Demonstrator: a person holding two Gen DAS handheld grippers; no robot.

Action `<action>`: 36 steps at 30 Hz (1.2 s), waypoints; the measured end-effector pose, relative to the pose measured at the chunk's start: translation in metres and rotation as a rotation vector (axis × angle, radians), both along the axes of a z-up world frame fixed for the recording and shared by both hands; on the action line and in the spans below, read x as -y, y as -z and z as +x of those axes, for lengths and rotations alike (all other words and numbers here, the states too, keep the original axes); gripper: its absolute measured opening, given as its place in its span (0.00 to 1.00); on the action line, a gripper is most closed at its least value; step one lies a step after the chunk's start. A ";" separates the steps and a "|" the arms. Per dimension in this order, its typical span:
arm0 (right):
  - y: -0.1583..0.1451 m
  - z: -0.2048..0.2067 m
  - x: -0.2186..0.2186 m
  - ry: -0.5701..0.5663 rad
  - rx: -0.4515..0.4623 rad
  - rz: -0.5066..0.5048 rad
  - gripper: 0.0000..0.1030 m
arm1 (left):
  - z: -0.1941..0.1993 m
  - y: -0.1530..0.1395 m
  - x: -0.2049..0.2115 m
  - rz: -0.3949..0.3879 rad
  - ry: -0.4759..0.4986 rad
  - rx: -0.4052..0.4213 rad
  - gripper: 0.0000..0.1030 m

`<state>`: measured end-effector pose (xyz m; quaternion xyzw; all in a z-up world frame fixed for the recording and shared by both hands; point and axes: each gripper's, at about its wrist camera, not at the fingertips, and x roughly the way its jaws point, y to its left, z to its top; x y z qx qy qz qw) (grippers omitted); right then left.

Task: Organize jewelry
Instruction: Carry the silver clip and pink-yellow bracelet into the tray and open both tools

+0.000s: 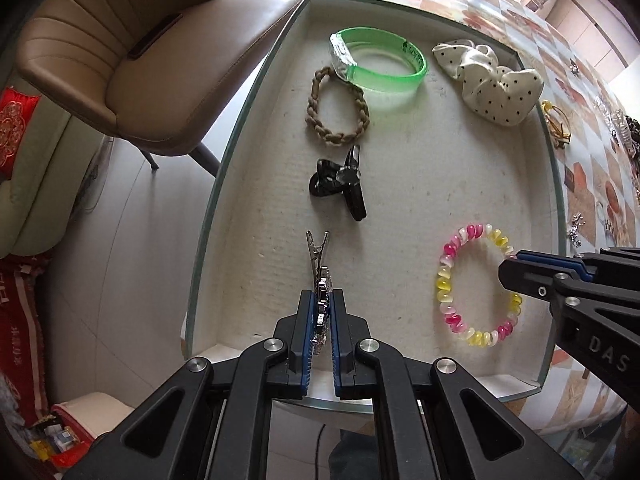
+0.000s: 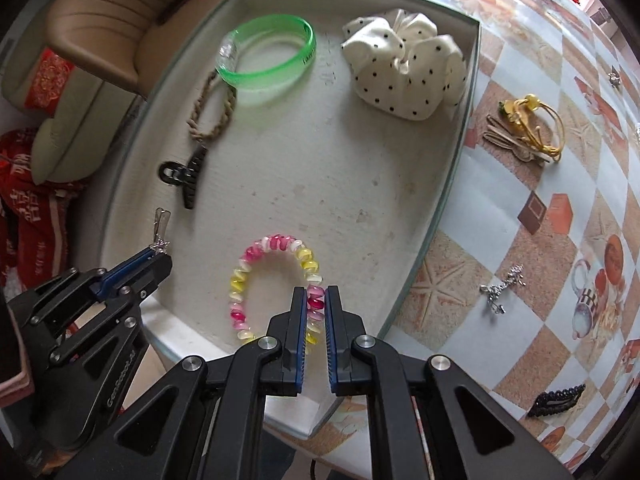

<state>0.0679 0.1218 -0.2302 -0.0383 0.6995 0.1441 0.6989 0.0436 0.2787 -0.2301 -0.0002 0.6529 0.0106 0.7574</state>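
Patterned table carries a shallow tray already holding four accessories. Left gripper jaws clamp a metal clip at lower centre; right gripper jaws clamp a beaded bracelet. Several pieces at right await sorting.

Bright, even daylight; soft shadows; sharp focus; fisheye-bent, dark-cornered edges.

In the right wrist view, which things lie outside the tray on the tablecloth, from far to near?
Yellow hair tie bundle → silver charm → black lace hair clip.
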 end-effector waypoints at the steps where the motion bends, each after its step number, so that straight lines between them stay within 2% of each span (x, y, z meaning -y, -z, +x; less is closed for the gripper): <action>1: 0.002 0.001 0.000 -0.004 -0.003 -0.008 0.09 | 0.000 0.001 0.001 0.002 0.003 0.001 0.10; 14: -0.001 0.011 -0.007 -0.021 -0.016 -0.015 0.10 | -0.001 0.000 0.005 0.024 0.021 -0.005 0.11; 16: -0.008 0.016 -0.003 -0.008 -0.008 0.001 0.17 | 0.000 -0.001 0.008 0.033 0.022 -0.002 0.11; 18: -0.018 0.019 -0.002 0.003 0.017 0.017 0.41 | 0.000 -0.003 0.011 0.038 0.019 0.000 0.11; 19: -0.024 0.020 -0.001 0.008 0.033 0.022 0.45 | 0.000 -0.004 0.011 0.040 0.018 -0.001 0.11; 25: -0.054 0.025 0.017 0.068 0.083 0.058 0.50 | 0.001 -0.011 0.018 0.061 0.012 0.004 0.11; 32: -0.073 0.020 0.055 0.143 0.101 0.067 0.54 | 0.005 -0.018 0.025 0.053 0.016 0.001 0.12; 33: -0.075 0.018 0.062 0.155 0.102 0.066 0.55 | 0.006 -0.019 0.024 0.053 0.016 0.000 0.42; 34: -0.077 0.016 0.070 0.169 0.104 0.063 0.56 | 0.007 -0.021 0.024 0.057 0.007 -0.001 0.93; 35: -0.080 0.012 0.078 0.183 0.105 0.061 0.57 | 0.007 -0.024 0.023 0.076 -0.008 0.018 1.00; 36: -0.080 0.008 0.084 0.198 0.104 0.060 0.57 | 0.006 -0.029 0.025 0.089 -0.012 0.046 1.00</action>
